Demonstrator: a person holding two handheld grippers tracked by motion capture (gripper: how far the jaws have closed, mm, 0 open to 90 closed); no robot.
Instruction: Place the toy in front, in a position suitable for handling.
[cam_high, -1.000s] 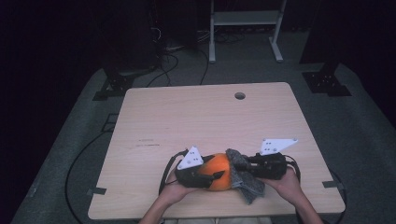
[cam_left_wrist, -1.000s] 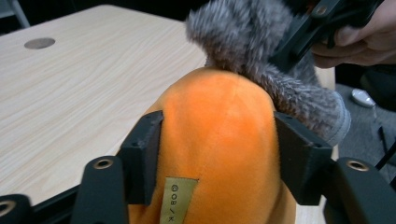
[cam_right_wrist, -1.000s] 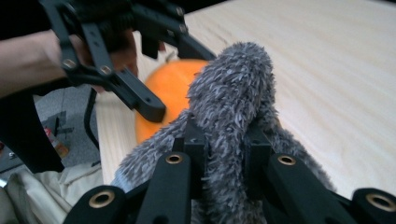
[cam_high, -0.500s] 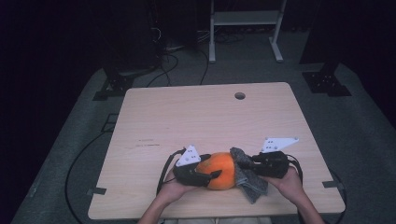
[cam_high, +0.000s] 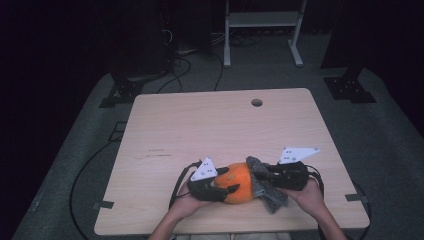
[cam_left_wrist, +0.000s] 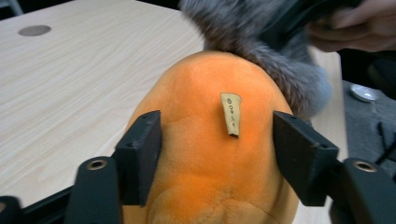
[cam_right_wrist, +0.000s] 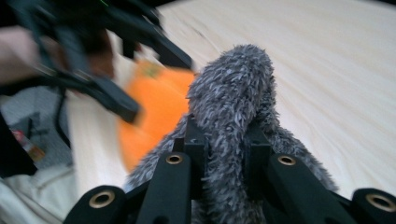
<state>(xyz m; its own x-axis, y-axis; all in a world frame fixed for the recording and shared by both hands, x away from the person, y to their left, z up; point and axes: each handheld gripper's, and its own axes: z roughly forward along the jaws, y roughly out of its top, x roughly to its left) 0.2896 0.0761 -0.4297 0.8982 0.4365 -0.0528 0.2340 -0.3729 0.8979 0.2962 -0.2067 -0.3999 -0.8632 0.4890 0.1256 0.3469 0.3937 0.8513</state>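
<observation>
The round orange plush ball (cam_high: 239, 183) lies on the near part of the pale wooden table (cam_high: 200, 125), directly between the two grippers. A shaggy grey fur piece (cam_high: 265, 187) clings to the ball's right side and drapes down onto the tabletop toward the person's edge. In the left gripper view a small tan fabric tag (cam_left_wrist: 231, 113) with printed marks sits on the orange plush, between that gripper's two jaws.

The left gripper (cam_left_wrist: 219, 149) meets the ball from the left. Its jaws have just been closing, and they stand partly apart on either side of the plush, each pad against the orange surface, so the ball is pinched between them. In the high view a hand (cam_high: 182, 205) wraps the gripper's body just left of the ball.

The right gripper (cam_right_wrist: 224, 144) comes in from the ball's right. Its jaws are drawn close together and clamp a thick tuft of the grey fur, which bulges up above the pads and hides most of the ball beyond. The other hand (cam_high: 311, 196) holds it at the table's near right.

Farther off, past both tools, a small round hole (cam_high: 257, 102) is set in the table near its far edge. Beyond the table stand a white metal frame (cam_high: 262, 30) and black cables (cam_high: 180, 65) on the grey floor.
</observation>
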